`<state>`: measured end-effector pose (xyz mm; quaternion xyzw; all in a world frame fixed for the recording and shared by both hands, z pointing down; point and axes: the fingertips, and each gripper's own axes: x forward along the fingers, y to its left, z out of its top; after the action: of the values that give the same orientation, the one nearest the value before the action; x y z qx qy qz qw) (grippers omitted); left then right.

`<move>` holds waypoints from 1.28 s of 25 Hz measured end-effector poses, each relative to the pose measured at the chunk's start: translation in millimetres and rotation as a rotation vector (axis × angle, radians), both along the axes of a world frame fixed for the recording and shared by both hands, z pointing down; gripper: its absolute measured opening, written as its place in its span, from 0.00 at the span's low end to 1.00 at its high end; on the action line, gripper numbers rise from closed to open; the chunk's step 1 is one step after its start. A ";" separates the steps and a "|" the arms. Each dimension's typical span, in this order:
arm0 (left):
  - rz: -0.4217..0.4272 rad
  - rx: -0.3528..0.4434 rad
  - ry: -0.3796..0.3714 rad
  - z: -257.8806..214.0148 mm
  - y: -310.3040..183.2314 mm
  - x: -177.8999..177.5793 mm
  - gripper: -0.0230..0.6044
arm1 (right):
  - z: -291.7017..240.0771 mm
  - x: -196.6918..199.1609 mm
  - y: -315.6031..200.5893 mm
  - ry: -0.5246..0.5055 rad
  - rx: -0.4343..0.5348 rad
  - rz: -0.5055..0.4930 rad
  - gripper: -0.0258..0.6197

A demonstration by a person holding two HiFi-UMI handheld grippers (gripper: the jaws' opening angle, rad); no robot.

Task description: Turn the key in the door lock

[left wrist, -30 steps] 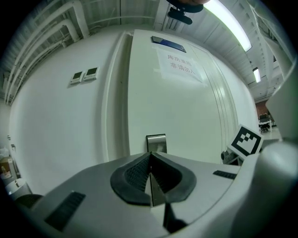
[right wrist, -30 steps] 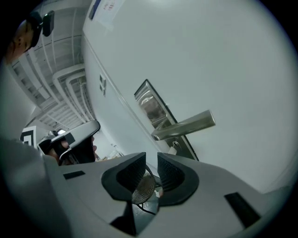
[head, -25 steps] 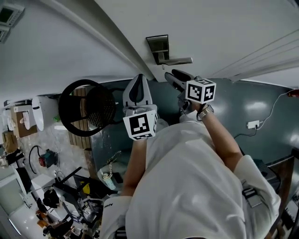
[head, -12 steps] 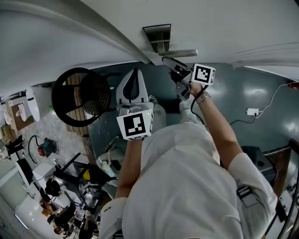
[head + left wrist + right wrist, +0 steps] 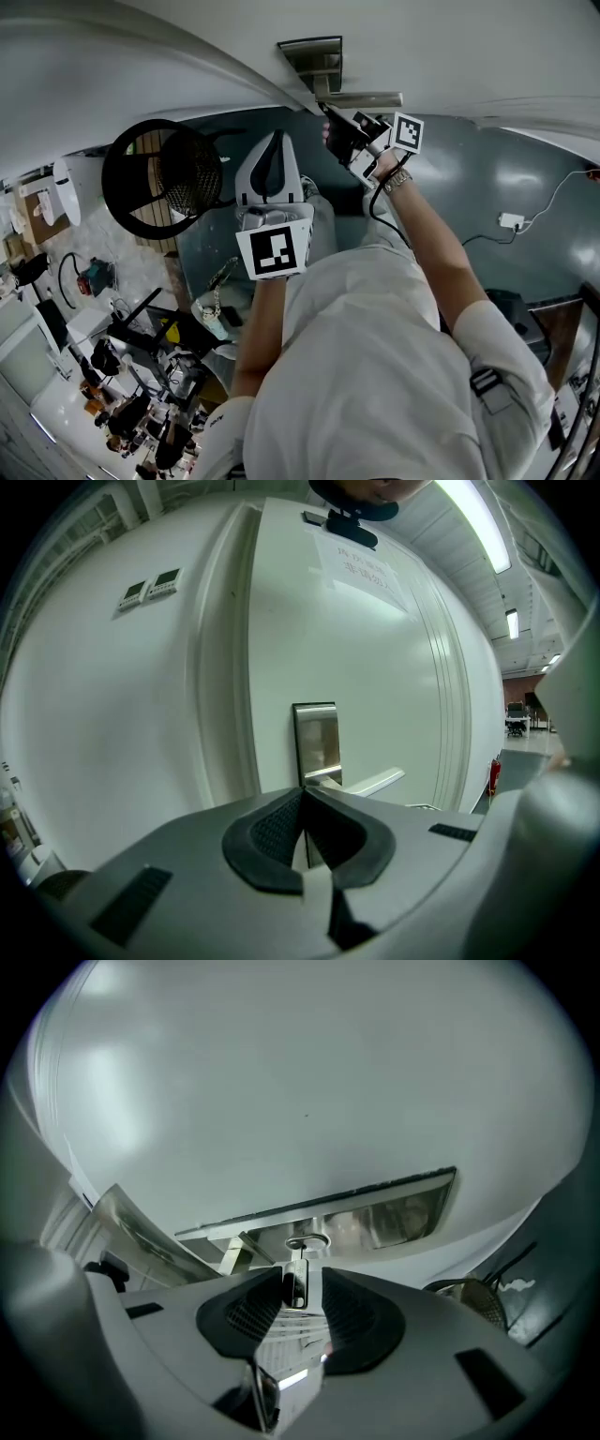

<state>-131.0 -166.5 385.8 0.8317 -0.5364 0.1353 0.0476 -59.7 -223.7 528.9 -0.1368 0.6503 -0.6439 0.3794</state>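
**Seat the Grip Before You Turn**

The key (image 5: 294, 1288) sits in the keyhole (image 5: 307, 1241) of the lock plate (image 5: 394, 1211), close under the handle (image 5: 361, 98). Your right gripper (image 5: 333, 122) has the key head between its jaws. They have just been closing, but a gap shows on one side of the head, so nothing is clamped yet. Your left gripper (image 5: 304, 806) is clenched on nothing and held back from the door (image 5: 375, 639).

1. Centre the key head between the pads, then close until both pads bear flat on it.
2. Line the gripper up with the key shaft. A skewed grip is likely to slip or strain the key.
3. Roll about that line only. Do not push or pull.
4. Hold the left gripper clear of the handle.
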 end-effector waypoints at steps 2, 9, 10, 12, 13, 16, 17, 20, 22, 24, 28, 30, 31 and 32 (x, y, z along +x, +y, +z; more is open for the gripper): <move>-0.008 -0.008 -0.004 2.6 1.9 -2.7 0.05 | -4.6 -1.0 -0.3 -0.066 0.005 -0.003 0.18; -0.005 -0.008 -0.013 0.8 6.5 -10.2 0.05 | -14.4 -0.5 0.9 0.133 0.068 0.027 0.09; -0.001 -0.006 -0.012 1.4 6.2 -10.3 0.05 | -15.5 -0.6 0.6 0.193 0.075 0.037 0.09; 0.009 -0.003 -0.008 1.7 5.6 -9.4 0.05 | -17.4 -0.7 -0.1 0.305 0.085 0.058 0.09; 0.017 -0.003 -0.005 1.2 5.6 -8.7 0.05 | -19.0 -0.7 -0.4 0.354 0.090 0.068 0.09; 0.039 0.001 0.002 -2.1 5.7 -8.6 0.05 | -24.8 -0.9 -0.4 0.462 0.090 0.101 0.09; 0.045 0.003 0.004 -3.1 5.0 -9.7 0.05 | -24.2 -0.6 0.3 0.499 0.074 0.109 0.09; 0.059 0.012 0.015 -7.0 0.7 -15.1 0.05 | -17.9 0.7 3.7 0.645 0.006 0.125 0.09; 0.071 0.019 0.027 -11.1 -2.7 -18.7 0.05 | -18.9 0.3 4.5 0.746 -0.006 0.142 0.09; 0.086 0.026 0.038 -13.6 -5.9 -21.5 0.05 | -19.5 0.4 4.7 0.849 -0.008 0.162 0.09; 0.123 0.028 0.057 -13.2 -9.8 -27.5 0.05 | -18.8 1.2 4.8 1.040 -0.013 0.208 0.09; 0.145 0.028 0.065 -13.4 -10.6 -31.4 0.05 | -19.8 1.1 5.8 1.128 -0.007 0.231 0.09; 0.155 0.029 0.067 -14.2 -11.2 -33.5 0.05 | -20.8 0.6 6.3 1.172 -0.002 0.242 0.09; 0.165 0.031 0.071 -15.3 -11.9 -35.7 0.05 | -21.8 0.0 6.7 1.214 0.000 0.255 0.09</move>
<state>-166.8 -178.4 370.5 0.8779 -0.4661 0.1008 0.0422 -59.7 -217.0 507.1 -0.5553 0.7285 -0.4009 0.0158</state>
